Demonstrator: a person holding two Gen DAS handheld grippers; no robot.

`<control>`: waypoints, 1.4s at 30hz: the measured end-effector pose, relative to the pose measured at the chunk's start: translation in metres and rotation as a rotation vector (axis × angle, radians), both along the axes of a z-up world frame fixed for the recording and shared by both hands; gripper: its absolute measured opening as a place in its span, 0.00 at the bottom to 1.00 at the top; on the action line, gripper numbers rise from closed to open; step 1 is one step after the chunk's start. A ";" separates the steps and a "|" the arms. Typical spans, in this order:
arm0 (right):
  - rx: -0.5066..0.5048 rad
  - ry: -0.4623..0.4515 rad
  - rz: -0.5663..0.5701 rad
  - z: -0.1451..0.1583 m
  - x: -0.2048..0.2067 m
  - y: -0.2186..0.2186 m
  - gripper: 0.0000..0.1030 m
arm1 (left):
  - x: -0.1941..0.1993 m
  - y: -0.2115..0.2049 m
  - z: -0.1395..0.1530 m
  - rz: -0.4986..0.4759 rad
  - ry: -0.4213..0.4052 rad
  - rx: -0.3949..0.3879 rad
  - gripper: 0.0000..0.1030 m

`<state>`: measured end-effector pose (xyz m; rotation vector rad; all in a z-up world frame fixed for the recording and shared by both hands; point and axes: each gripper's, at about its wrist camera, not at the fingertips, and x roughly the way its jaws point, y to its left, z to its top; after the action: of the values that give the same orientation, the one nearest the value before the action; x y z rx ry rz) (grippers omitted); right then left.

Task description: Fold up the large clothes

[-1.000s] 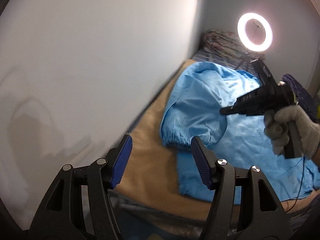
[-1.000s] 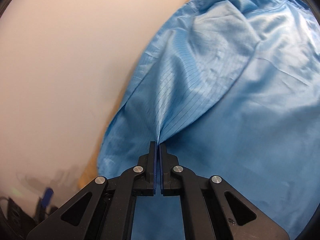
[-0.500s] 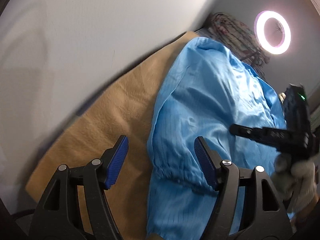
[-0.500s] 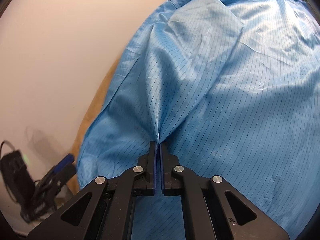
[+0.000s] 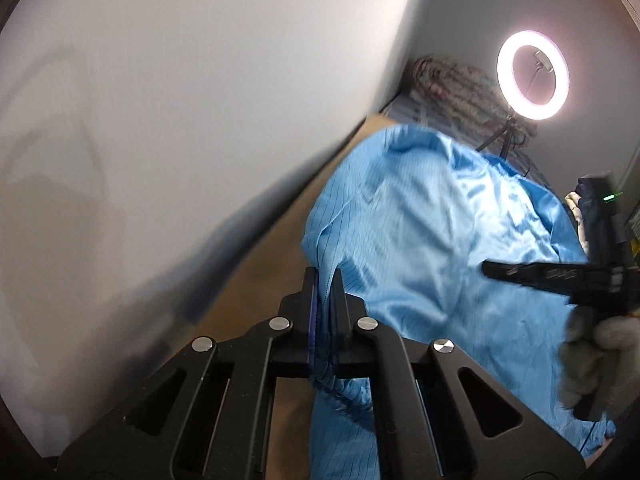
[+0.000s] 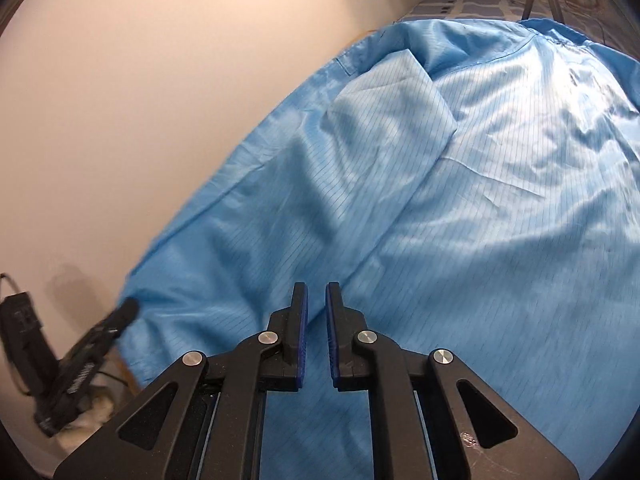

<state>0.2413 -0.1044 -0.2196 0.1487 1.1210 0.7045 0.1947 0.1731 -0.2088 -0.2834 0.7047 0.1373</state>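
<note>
A large light-blue pinstriped garment (image 5: 432, 248) lies spread over a tan sheet (image 5: 256, 280) on a bed beside the wall. My left gripper (image 5: 324, 276) is shut on the garment's gathered cuff edge at its near left corner. The garment fills the right wrist view (image 6: 440, 200), with a folded sleeve on top. My right gripper (image 6: 316, 292) hovers just over the cloth with its jaws slightly apart and nothing between them. It also shows at the right of the left wrist view (image 5: 492, 270), held in a gloved hand. The left gripper shows in the right wrist view (image 6: 120, 312).
A pale wall (image 5: 180, 120) runs along the bed's left side. A lit ring light (image 5: 532, 74) on a tripod stands at the far end, by a patterned bundle of bedding (image 5: 452, 84). More clothes are piled at the far right (image 5: 576, 212).
My left gripper has closed on the garment's cuff edge; it was open before. My right gripper has let go of the cloth pinch and opened slightly.
</note>
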 end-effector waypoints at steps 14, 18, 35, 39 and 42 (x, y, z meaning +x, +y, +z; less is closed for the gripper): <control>0.056 0.110 0.051 -0.043 0.023 0.061 0.09 | -0.007 -0.030 0.046 -0.112 -0.113 0.213 0.02; 0.085 0.053 -0.011 -0.005 0.045 0.038 0.45 | -0.020 -0.046 0.037 -0.175 -0.112 0.255 0.02; 0.038 0.066 -0.082 0.039 0.106 0.107 0.01 | -0.051 -0.079 0.010 -0.327 -0.089 0.312 0.01; 0.031 0.041 -0.086 0.040 0.103 0.083 0.00 | -0.058 -0.084 0.011 -0.354 -0.091 0.312 0.01; 0.021 0.007 -0.100 0.050 0.090 0.058 0.00 | -0.064 -0.090 0.010 -0.379 -0.095 0.318 0.01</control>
<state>0.3314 -0.0469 -0.1693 0.2240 1.1053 0.6275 0.1311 0.0829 -0.1987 0.1493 0.6201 -0.1246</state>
